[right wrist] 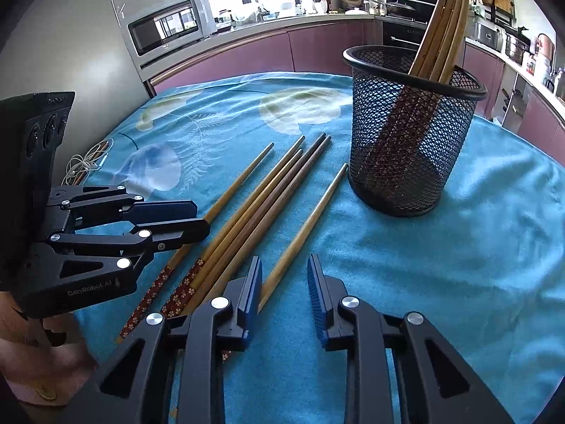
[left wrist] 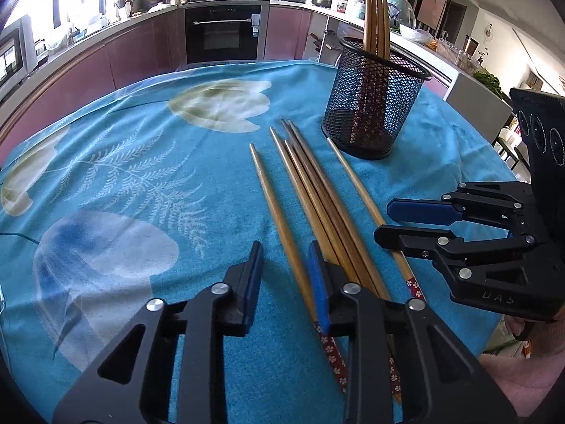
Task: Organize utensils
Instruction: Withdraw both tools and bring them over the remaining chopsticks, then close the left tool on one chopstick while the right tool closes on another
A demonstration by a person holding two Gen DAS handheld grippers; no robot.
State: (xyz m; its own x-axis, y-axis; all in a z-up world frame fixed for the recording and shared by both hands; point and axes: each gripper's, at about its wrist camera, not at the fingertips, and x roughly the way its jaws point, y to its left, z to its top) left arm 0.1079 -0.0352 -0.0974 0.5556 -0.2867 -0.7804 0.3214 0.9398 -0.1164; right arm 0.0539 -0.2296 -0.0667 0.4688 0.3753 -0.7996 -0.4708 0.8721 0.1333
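Observation:
Several wooden chopsticks with red flowered ends lie on the blue cloth. My left gripper (left wrist: pixel 285 247) is open around the leftmost chopstick (left wrist: pixel 272 198), which runs close along the right finger without being pinched. My right gripper (right wrist: pixel 284 259) is open too. The lone rightmost chopstick (right wrist: pixel 310 219) passes between its fingers, hard against the left one. A bundle of chopsticks (left wrist: pixel 310 183) lies between the two. Each gripper also appears in the other's view: right gripper (left wrist: pixel 383 222), left gripper (right wrist: pixel 202 217). A black mesh cup (right wrist: pixel 413 141) stands upright behind with several chopsticks (right wrist: pixel 441 28) in it.
The blue cloth (left wrist: pixel 141 141) with a jellyfish print covers the table. A coiled white cable (right wrist: pixel 83 168) lies at its left edge. Kitchen counters, an oven (left wrist: pixel 222 35) and a microwave (right wrist: pixel 169 24) stand beyond the table.

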